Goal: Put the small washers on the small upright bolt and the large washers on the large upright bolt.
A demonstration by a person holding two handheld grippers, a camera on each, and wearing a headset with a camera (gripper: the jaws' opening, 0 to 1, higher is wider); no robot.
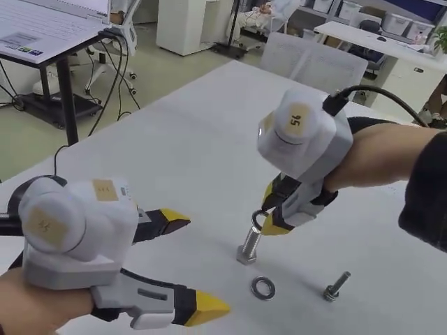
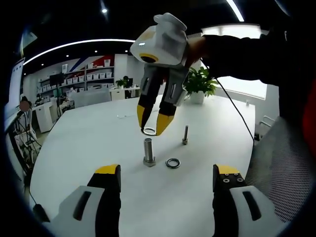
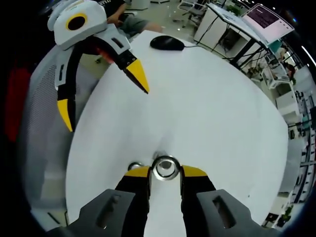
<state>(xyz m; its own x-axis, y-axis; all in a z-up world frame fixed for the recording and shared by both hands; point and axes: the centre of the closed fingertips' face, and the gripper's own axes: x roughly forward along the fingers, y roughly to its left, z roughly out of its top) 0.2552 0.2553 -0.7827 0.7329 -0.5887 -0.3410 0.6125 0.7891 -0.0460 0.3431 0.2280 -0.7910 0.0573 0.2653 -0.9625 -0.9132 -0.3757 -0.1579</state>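
The right tongs (image 1: pixel 269 218) are clenched on the rim of a washer (image 1: pixel 260 220), which hangs just above the top of the large bolt (image 1: pixel 250 243) standing head-down on the counter (image 1: pixel 174 139). The step in hand looks to be threading that washer onto the bolt. To do it well, the ring should be levelled so its hole faces straight down, since it seems a little tilted in the grip. In the right gripper view the bolt's top sits beside the ring rather than under it, so the hole likely wants a small sideways correction before it comes down. The grip should let go only once the thread is through the hole. A grip this near the edge could let the ring pivot, so a slow descent is wise, and a nudge to the bolt might topple it. The left tongs (image 1: pixel 194 262) are released, jaws wide apart, low over the counter and well clear of the bolt. A second washer (image 1: pixel 263 287) lies flat on the counter just beside the large bolt, and the small bolt (image 1: pixel 336 285) stands apart from both. A yellow sticker (image 1: pixel 297 120) on the body behind the right tongs reads "54". The one on the left unit is too blurred to read, as is the writing on the laptop (image 1: pixel 42 28).
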